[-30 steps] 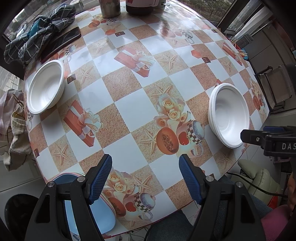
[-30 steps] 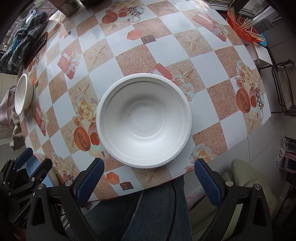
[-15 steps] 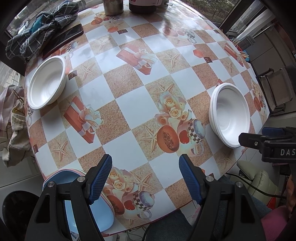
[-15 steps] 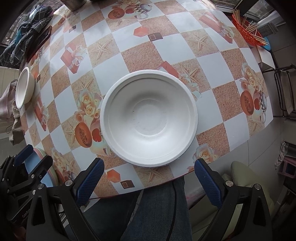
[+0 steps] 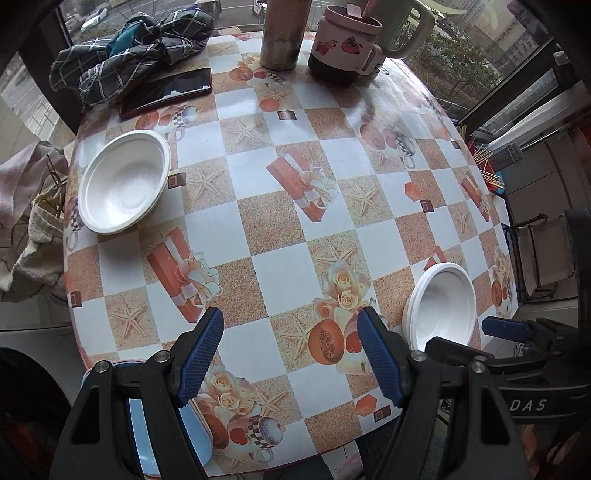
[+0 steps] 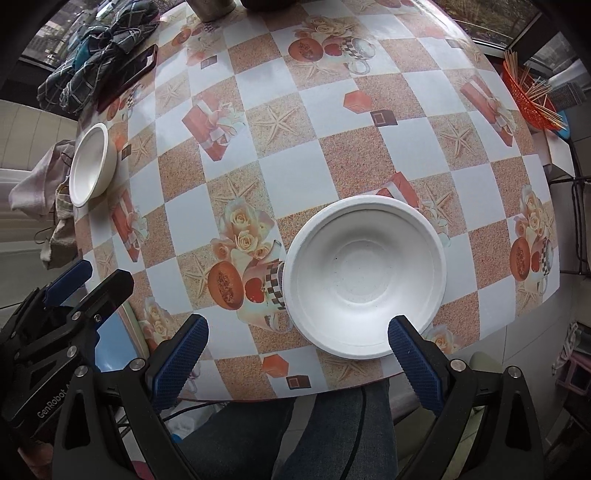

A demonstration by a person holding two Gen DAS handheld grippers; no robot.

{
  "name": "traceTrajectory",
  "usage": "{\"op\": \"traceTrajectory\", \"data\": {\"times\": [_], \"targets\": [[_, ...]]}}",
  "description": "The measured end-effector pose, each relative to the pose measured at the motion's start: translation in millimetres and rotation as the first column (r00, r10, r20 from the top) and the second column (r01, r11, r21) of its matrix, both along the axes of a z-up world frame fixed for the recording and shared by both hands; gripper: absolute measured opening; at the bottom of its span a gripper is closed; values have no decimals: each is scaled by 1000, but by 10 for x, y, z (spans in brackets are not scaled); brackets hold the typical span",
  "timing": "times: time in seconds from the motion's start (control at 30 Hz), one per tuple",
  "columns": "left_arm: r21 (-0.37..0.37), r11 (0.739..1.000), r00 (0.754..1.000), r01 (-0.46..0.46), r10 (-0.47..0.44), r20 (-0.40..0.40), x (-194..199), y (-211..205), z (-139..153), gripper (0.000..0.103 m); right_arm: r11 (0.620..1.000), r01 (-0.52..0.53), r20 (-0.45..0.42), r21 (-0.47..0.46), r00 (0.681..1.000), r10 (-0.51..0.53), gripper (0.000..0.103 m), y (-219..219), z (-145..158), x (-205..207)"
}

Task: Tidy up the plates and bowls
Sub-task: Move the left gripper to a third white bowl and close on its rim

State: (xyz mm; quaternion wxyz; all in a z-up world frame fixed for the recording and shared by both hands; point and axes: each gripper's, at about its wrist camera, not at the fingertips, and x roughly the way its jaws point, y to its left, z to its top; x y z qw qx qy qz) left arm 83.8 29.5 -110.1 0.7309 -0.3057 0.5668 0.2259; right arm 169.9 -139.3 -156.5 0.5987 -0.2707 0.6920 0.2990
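Fingers (image 6: 186,352) of both grippers spread wide, holding nothing; white bowls (image 6: 364,278) sit stacked and empty, another (image 5: 123,182) well apart.

Two white bowls (image 5: 123,182) (image 5: 441,306), one phone (image 5: 166,91), two mugs (image 5: 345,48) (image 5: 282,33)

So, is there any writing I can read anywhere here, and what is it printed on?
"DAS": white letters on the black body of the right gripper, seen from the left camera; the word is cut off.
"GenRobot": white letters on the black body of the left gripper, seen from the right camera; whatever follows is cut off.
The mug by the window carries pictures only, no words that I can read.
The white bowls are blank.
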Motion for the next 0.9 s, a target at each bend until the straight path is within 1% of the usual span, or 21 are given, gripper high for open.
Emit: {"op": "traceTrajectory", "data": {"times": [0.1, 0.27, 0.37, 0.57, 0.67, 0.83, 0.9], "targets": [[27, 997, 997, -72, 72, 16, -15, 277, 73, 78, 999, -31, -8, 13, 999, 31, 99, 246, 16, -19], [74, 981, 983, -181, 181, -2, -168, 738, 72, 78, 994, -106, -16, 32, 994, 107, 99, 692, 2, -109], [89, 965, 969, -245, 248, -21, -317, 1020, 9, 78, 989, -144, -25, 39, 989, 146, 99, 962, -48, -173], [131, 926, 929, -354, 365, -66, -594, 1552, -177, 78, 974, -222, -33, 38, 974, 223, 99, 1502, -221, -333], [139, 915, 917, -379, 392, -79, -689, 1758, -285, 78, 967, -253, -36, 39, 966, 255, 99, 1795, -340, -403], [161, 928, 925, -335, 357, -133, -683, 1994, -520, 78, 959, -278, -39, 52, 959, 280, 99, 2193, -498, -488], [163, 928, 925, -334, 356, -131, -681, 2078, -578, 78, 959, -278, -45, 58, 959, 281, 99, 2317, -566, -507]]}}
